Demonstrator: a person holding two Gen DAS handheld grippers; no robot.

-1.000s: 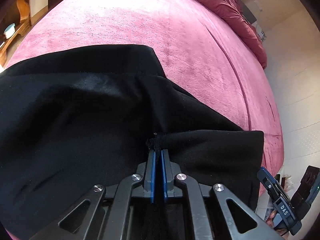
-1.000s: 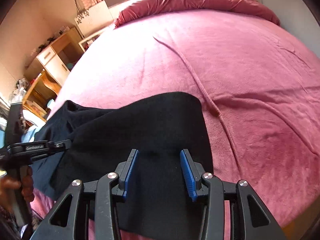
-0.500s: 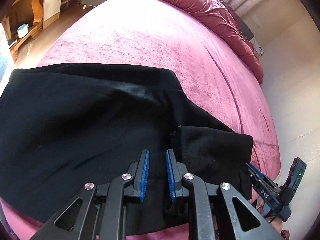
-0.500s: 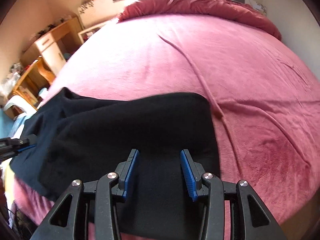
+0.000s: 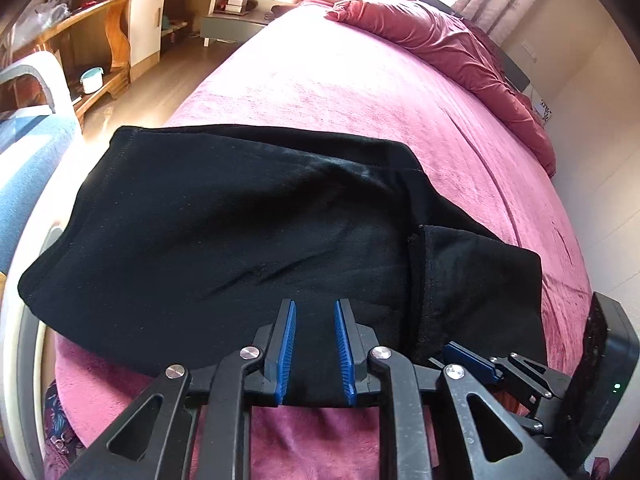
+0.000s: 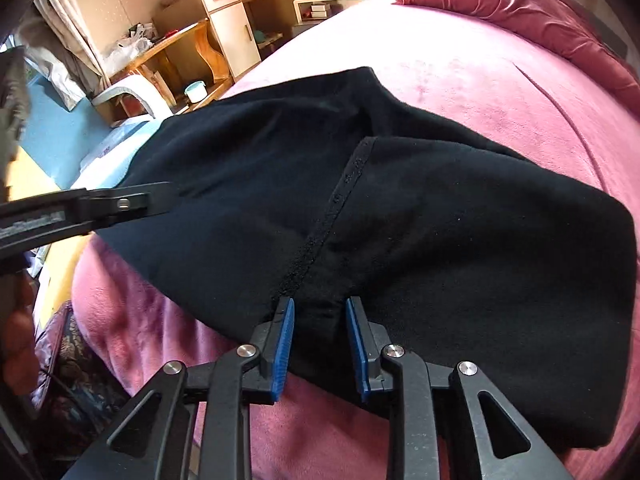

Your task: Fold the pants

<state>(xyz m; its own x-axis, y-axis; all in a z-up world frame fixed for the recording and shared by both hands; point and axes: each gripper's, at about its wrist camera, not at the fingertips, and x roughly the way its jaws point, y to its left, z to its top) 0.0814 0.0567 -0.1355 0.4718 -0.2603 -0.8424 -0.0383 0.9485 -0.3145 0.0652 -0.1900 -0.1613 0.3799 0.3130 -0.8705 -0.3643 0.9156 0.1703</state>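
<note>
We find the black pants [image 5: 248, 232] lying folded near the foot edge of the bed [image 5: 360, 92], on its pink plush cover, with one layer doubled over so that a raw inner seam [image 6: 332, 216] runs across the top of the pile. The fabric sits flat apart from a few shallow creases.

The left gripper [image 5: 315, 350] hovers over the near hem with its blue pads a narrow gap apart; its jaws have just been opening, and we see cloth beneath the gap but nothing pinched. The right gripper [image 6: 320, 350] stands over the near end of the seam; its jaws have just been closing, and a small ridge of fabric rises between the pads. We cannot tell whether they press on it.

A crumpled maroon duvet [image 5: 440, 40] lies at the head of the bed. Beyond the bed's side we note a wooden desk [image 6: 188, 56], a white cabinet [image 6: 232, 20] and a pale blue pot [image 6: 195, 91] on a low shelf.
</note>
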